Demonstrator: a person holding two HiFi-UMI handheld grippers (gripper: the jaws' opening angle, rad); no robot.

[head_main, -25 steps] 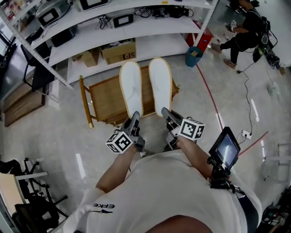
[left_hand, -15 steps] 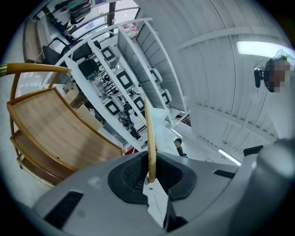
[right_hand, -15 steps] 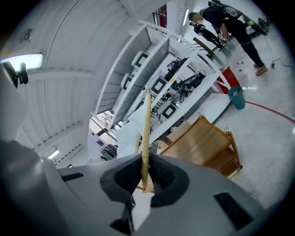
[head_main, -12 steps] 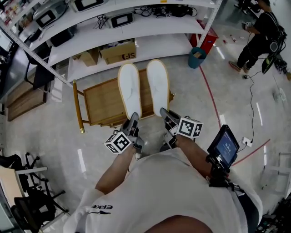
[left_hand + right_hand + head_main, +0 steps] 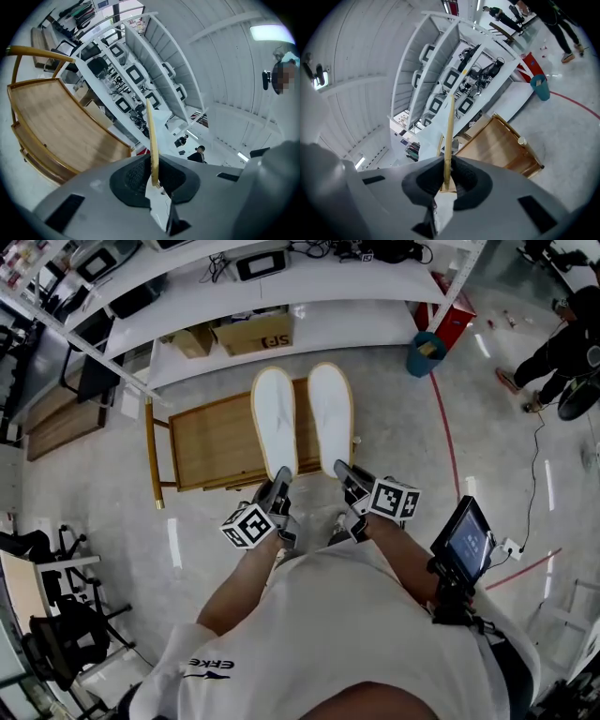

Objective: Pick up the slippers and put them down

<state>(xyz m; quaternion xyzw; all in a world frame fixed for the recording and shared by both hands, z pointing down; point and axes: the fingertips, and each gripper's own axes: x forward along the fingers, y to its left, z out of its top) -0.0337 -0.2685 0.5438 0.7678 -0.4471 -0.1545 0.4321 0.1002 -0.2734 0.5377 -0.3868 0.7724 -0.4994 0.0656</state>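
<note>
Your left gripper [image 5: 280, 476] and right gripper [image 5: 341, 471] each clamp a rim, with the left slipper [image 5: 275, 418] and right slipper [image 5: 330, 409] held flat above the rack [image 5: 206, 442]. So thin a bite could let either twist loose and fall beside the rack.

Pale glossy floor [image 5: 103, 512] with a red line [image 5: 448, 442] running across it. White shelves [image 5: 319, 324] along the back, a cardboard box [image 5: 255, 334] on the lowest one, a teal bin [image 5: 428, 352] by the end post, and a low wooden cart [image 5: 211, 442] in front.
</note>
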